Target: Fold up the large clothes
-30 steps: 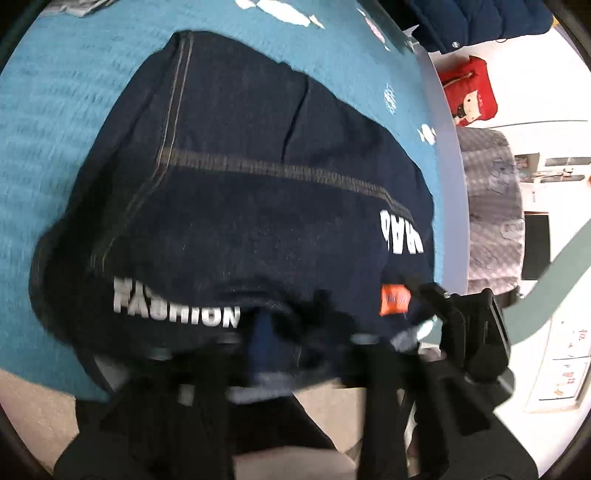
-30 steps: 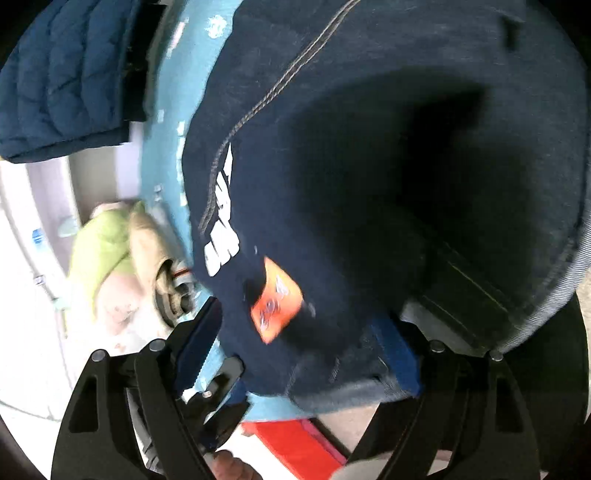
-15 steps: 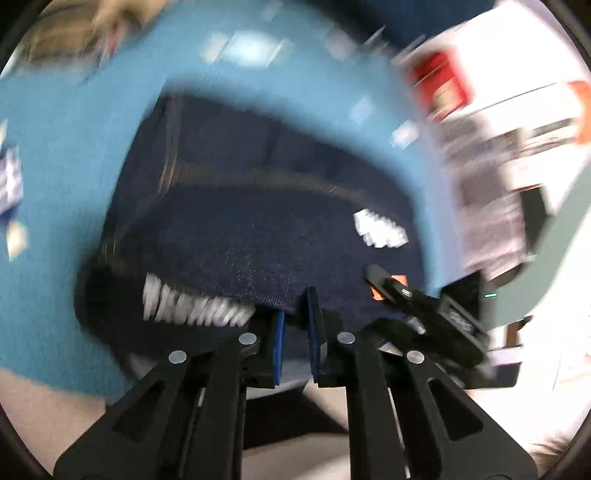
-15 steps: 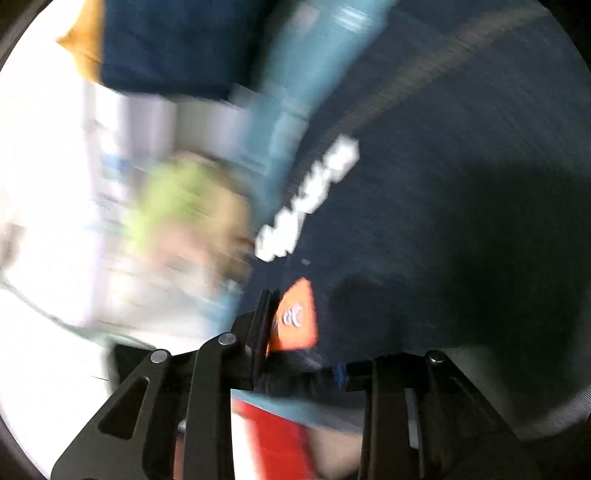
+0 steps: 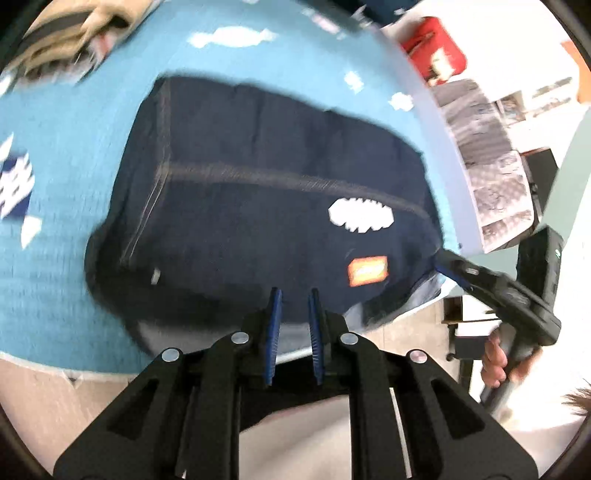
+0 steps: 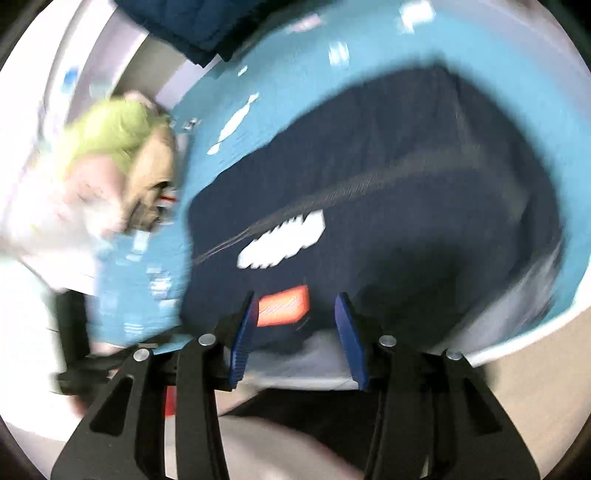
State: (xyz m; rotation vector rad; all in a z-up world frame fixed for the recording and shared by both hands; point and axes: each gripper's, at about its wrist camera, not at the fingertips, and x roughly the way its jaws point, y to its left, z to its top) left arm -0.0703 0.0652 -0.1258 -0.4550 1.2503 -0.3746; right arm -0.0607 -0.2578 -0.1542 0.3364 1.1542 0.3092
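A folded dark denim garment [image 5: 277, 203] with a white print [image 5: 360, 215] and an orange patch [image 5: 368, 270] lies on a light blue cover [image 5: 55, 258]. My left gripper [image 5: 293, 295] hovers over its near edge. Its jaws are opening from a narrow gap, and nothing is between them. My right gripper [image 6: 295, 299] hangs above the orange patch [image 6: 282, 306] on the garment [image 6: 406, 221]. Its jaws are closing and hold no cloth. In the left wrist view the right gripper [image 5: 454, 267] sits at the garment's right corner.
Beige clothes [image 5: 74, 26] lie at the cover's far left. A red bag [image 5: 436, 51] and a grey patterned item [image 5: 491, 166] are past the right edge. A green and pink pile [image 6: 110, 147] and a dark blue quilted piece [image 6: 192, 26] lie beyond the cover.
Both grippers have let go of the garment's near edge and risen away from it. The right jaws went from wide to narrow. The garment now lies flat and folded.
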